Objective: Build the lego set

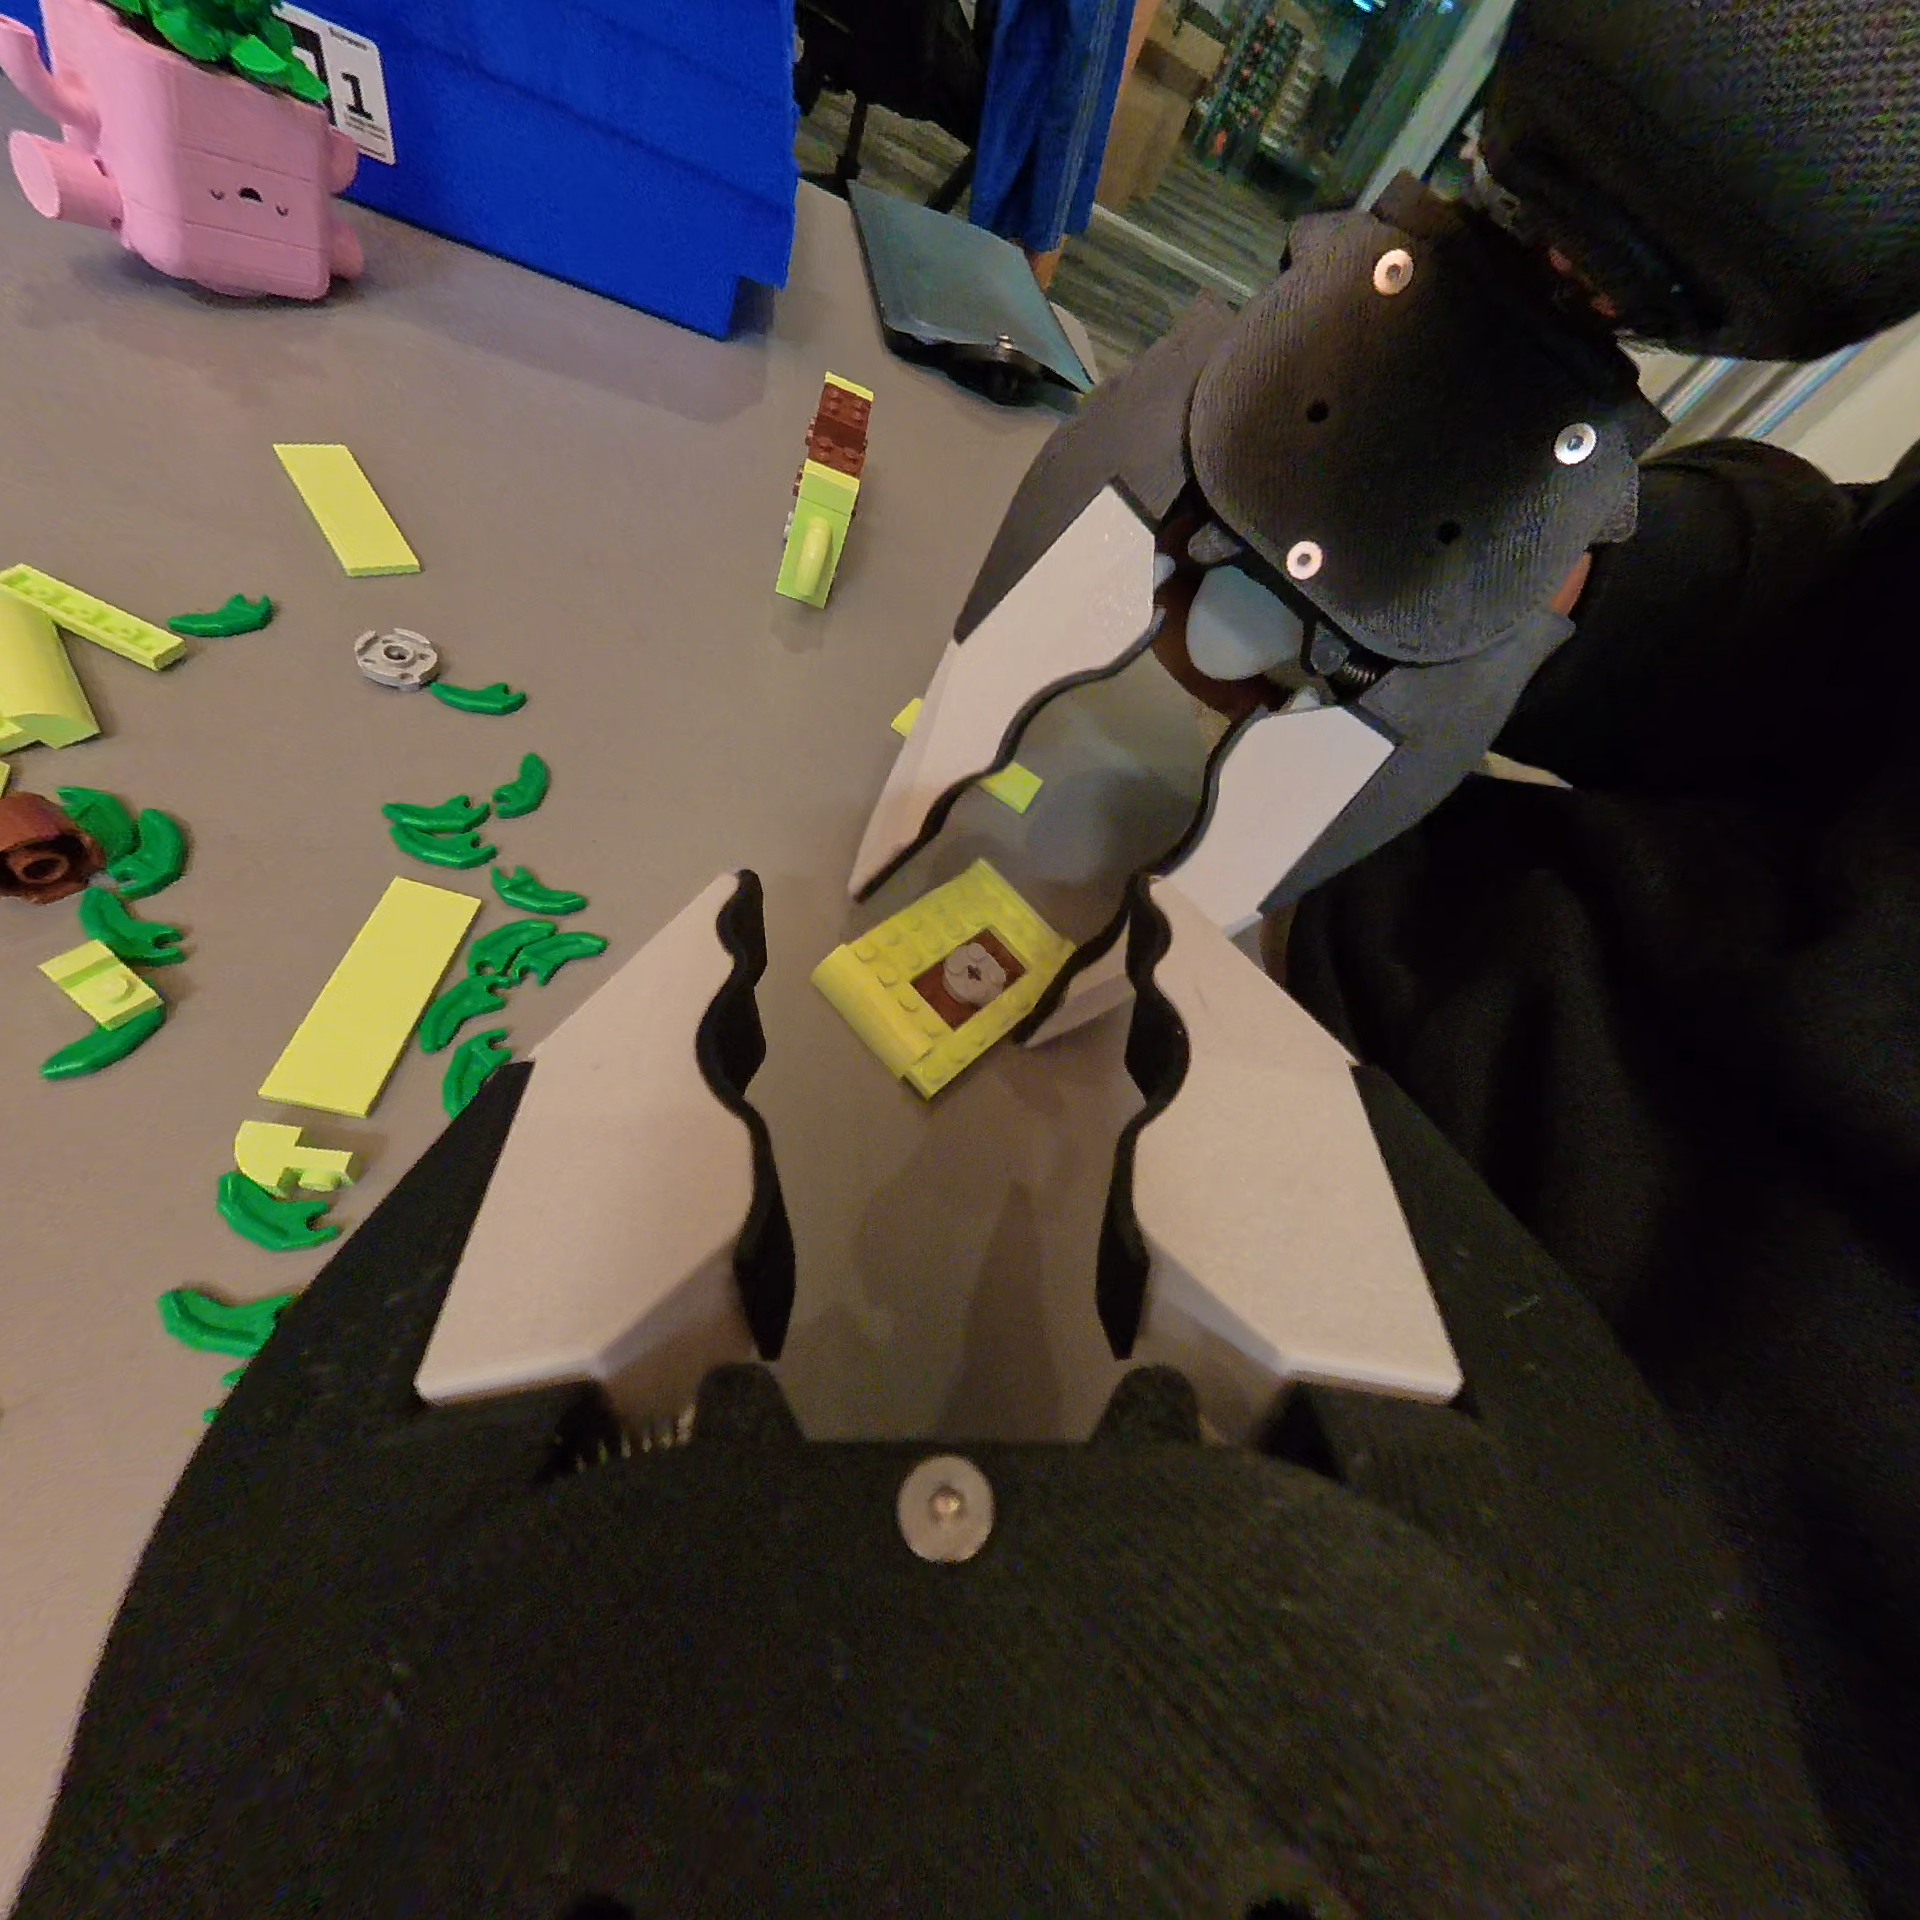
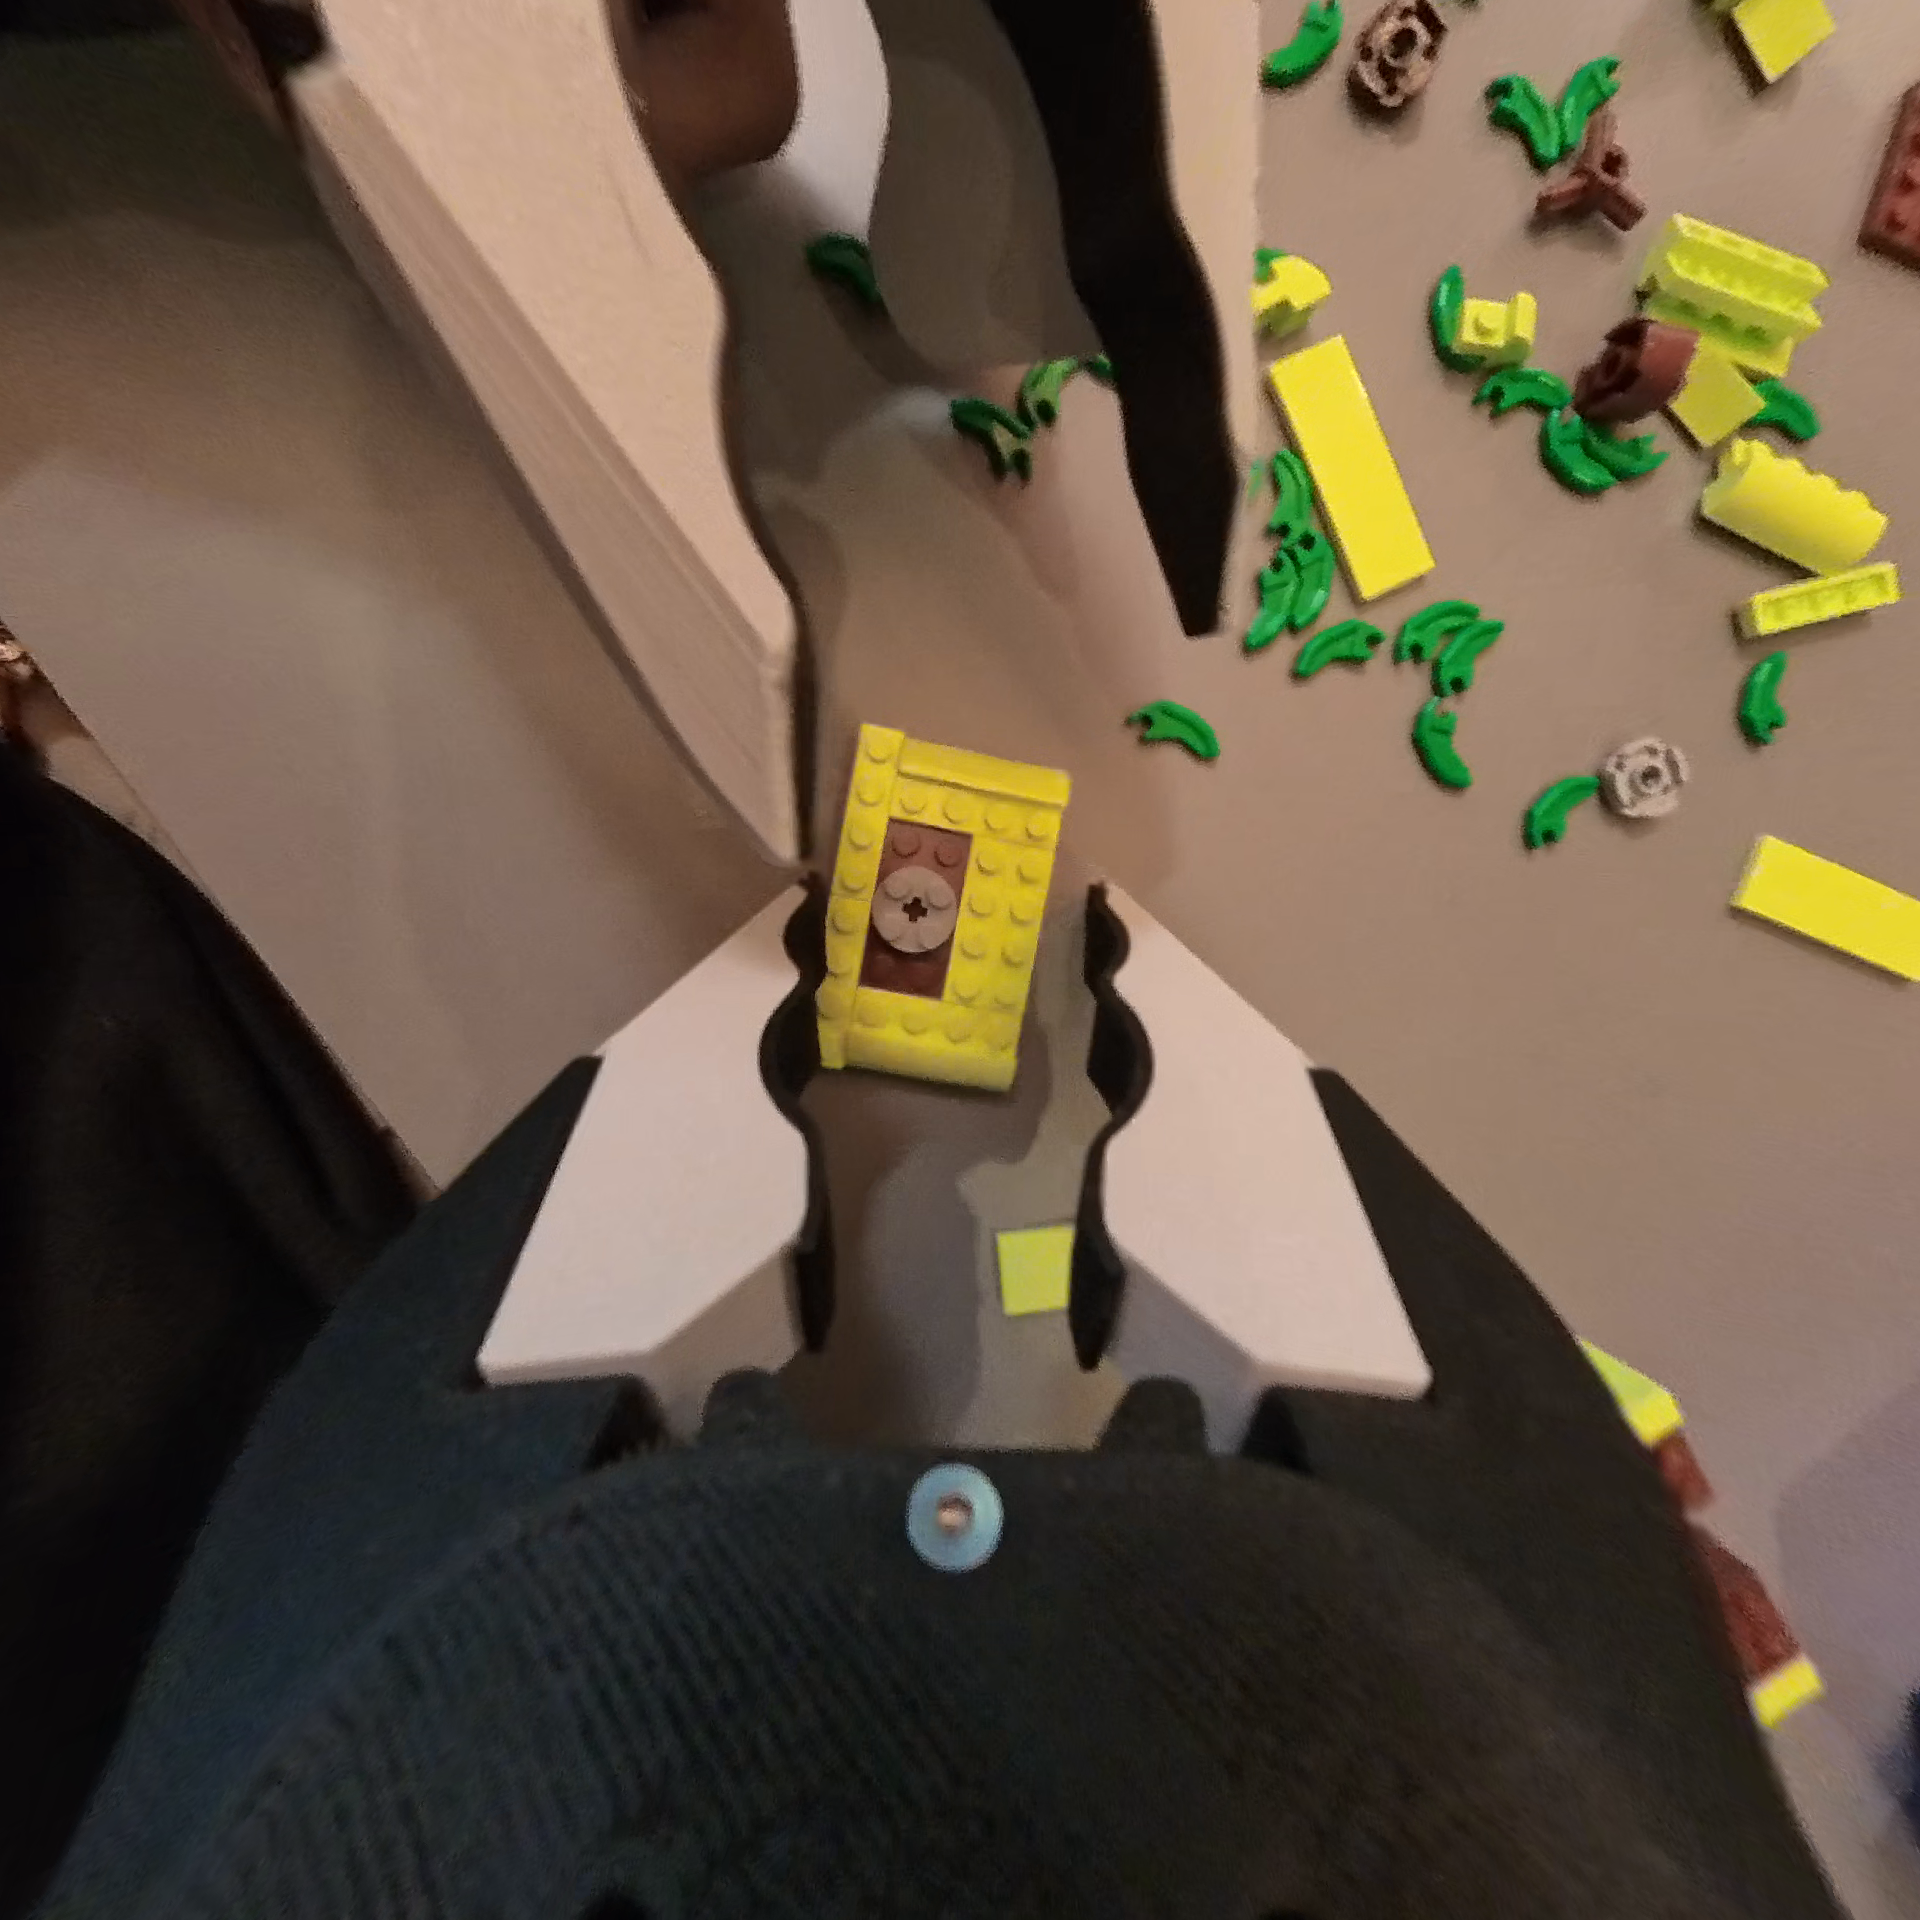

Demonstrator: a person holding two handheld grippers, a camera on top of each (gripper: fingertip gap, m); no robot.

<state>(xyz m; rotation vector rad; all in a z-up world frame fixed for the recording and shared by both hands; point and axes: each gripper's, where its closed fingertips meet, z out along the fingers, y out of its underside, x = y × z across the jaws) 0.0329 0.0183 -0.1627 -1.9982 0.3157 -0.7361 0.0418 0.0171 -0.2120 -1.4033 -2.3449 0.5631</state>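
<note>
Lying flat on the table (image 1: pixel 644 416), the light, rigid lime plate assembly (image 2: pixel 935 925) is inviting an edge pinch, with the left gripper (image 1: pixel 940 914) and right gripper (image 2: pixel 945 914) both hanging spread around it, gripping nothing.

One white card (image 1: pixel 348 88) with black print, standing behind the pink figure (image 1: pixel 197 171) against the blue bin (image 1: pixel 582 156); nothing else lettered anywhere.

Dim warm indoor light, soft shadows, wide-angle edge distortion, right view blurred.
</note>
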